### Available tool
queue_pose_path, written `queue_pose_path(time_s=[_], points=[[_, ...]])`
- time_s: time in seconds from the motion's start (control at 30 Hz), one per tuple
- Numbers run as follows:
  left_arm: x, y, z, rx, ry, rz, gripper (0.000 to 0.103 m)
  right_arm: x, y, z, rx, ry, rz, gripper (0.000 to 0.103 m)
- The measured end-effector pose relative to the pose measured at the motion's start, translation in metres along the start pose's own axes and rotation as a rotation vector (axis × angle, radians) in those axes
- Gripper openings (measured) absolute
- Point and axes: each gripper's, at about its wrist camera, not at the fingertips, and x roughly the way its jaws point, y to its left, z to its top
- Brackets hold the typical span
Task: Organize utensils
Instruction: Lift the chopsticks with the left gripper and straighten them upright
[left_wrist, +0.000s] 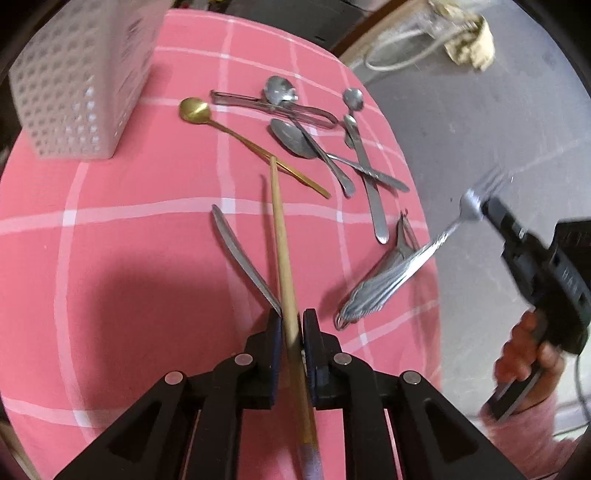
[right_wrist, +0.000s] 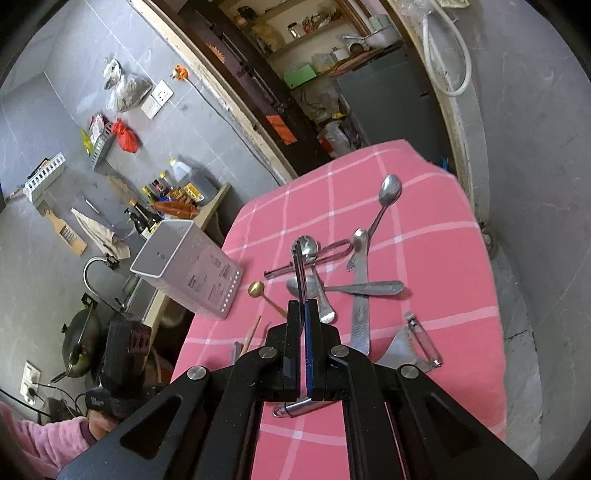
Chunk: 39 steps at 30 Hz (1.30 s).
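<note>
My left gripper (left_wrist: 291, 321) is shut on a wooden chopstick (left_wrist: 282, 236) and a steel knife (left_wrist: 240, 254), held above the pink checked tablecloth (left_wrist: 129, 229). My right gripper (right_wrist: 303, 306) is shut on a steel fork (right_wrist: 300, 269); the left wrist view shows the fork (left_wrist: 428, 254) lifted at the table's right edge. A white perforated utensil holder (left_wrist: 74, 85) stands at the far left, also in the right wrist view (right_wrist: 192, 266). A gold spoon (left_wrist: 236, 133), several steel spoons (left_wrist: 295, 140) and tongs (left_wrist: 273, 105) lie loose beyond.
A metal peeler (right_wrist: 413, 343) lies near the table's right edge. Grey tiled floor (left_wrist: 480, 122) is past that edge. In the right wrist view a counter with bottles (right_wrist: 173, 192) and a wok (right_wrist: 79, 339) lies left of the table.
</note>
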Motion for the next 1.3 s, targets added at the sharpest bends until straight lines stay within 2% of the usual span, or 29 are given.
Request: queue_pose_path(time_s=[0.1, 0.23, 0.53, 0.87, 1.07, 1.3], points=[[-0.002, 0.010, 0.003, -0.072, -0.025, -0.038, 0.014, 0.009, 0.000, -0.002, -0.002, 0.020, 0.004, 0.003], [-0.009, 0.025, 0.004, -0.167, -0.080, -0.082, 0.028, 0.017, 0.001, -0.004, 0.001, 0.038, 0.015, 0.003], [0.000, 0.042, 0.016, -0.328, -0.111, -0.139, 0.028, 0.026, 0.002, -0.003, 0.000, 0.057, 0.023, 0.003], [0.007, 0.024, 0.032, -0.240, -0.076, -0.139, 0.028, 0.027, -0.009, -0.003, 0.026, 0.057, -0.003, 0.003], [0.005, 0.002, 0.023, -0.067, -0.016, 0.001, 0.028, 0.029, -0.021, -0.003, 0.062, 0.053, -0.022, 0.003], [0.019, -0.014, 0.025, 0.038, 0.030, 0.133, 0.026, 0.033, -0.024, -0.004, 0.074, 0.049, -0.020, 0.003]])
